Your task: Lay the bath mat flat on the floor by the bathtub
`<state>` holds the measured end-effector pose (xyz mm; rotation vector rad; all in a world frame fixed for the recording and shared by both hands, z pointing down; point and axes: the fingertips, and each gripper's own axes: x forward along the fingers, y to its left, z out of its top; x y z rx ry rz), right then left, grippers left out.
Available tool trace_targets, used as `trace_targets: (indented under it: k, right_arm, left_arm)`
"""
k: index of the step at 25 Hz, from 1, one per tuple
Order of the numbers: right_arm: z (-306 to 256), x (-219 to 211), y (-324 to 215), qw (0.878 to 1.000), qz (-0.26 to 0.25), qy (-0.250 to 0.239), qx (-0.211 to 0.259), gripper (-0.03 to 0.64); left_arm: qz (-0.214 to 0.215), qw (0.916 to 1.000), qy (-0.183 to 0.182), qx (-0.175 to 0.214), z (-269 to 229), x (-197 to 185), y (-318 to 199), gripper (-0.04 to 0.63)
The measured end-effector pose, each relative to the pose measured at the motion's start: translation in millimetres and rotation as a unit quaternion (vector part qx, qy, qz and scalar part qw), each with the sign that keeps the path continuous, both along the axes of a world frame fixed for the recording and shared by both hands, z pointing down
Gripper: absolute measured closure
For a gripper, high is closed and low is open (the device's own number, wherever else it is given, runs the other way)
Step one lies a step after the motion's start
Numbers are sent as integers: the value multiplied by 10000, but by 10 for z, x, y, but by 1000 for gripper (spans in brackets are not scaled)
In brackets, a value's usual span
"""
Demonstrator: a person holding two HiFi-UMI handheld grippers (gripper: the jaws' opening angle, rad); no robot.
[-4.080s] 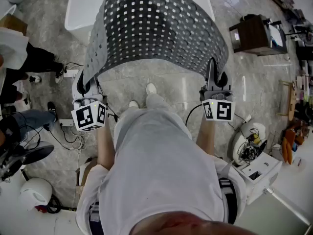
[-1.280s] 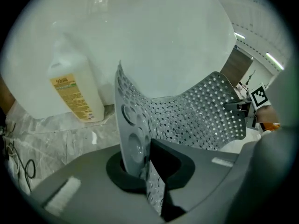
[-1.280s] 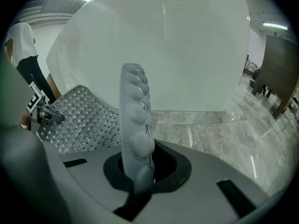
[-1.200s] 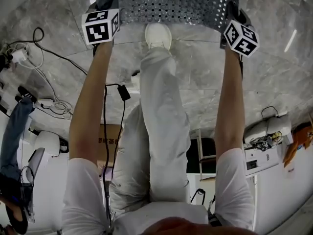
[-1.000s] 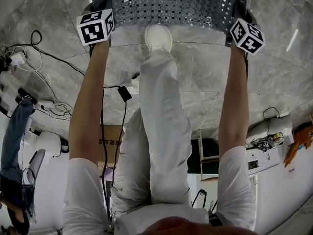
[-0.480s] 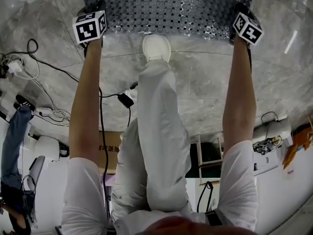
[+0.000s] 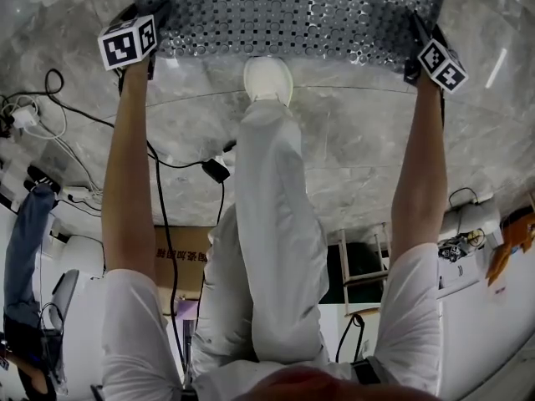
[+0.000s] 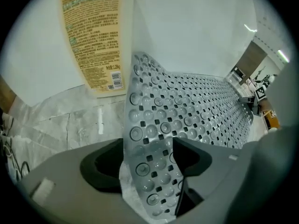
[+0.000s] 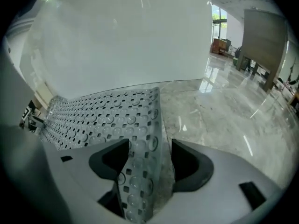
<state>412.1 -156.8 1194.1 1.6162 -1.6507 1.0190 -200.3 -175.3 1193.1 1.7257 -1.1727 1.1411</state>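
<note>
Wider apart than half a second ago: left gripper (image 7: 147, 17) and right gripper (image 7: 416, 30). One bath mat (image 7: 288, 11) lies on the floor (image 7: 343, 132) at frame top — jaws of both opening, one corner loose between each pair.

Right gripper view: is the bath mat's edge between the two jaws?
Yes, the perforated edge of the bath mat stands between the jaws of the right gripper, which are opening, with a clear gap at one jaw.

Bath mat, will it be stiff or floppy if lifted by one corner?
Probably floppy: the bath mat lies mostly flat yet its corner bends upward. Likely light, being thin and full of holes. Its suction cups may cling to the smooth floor.
</note>
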Motion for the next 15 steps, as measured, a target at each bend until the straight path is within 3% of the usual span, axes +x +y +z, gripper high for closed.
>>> trace_targets:
  k: [4,8,15]
  right_arm:
    - [7,206,235,9991,417,24,-92,275]
    - [-177,311,371,9970,770,70,-16,265]
    - [-875,-13,646,9978,622,171,-124,241]
  left_arm:
    - [96,9999,-56,-112,-13,-120,48,237]
    - [39,9999,-55,-158,-158,-194,156,213]
    - [-96,9999,85,1,-952,-197,535,215]
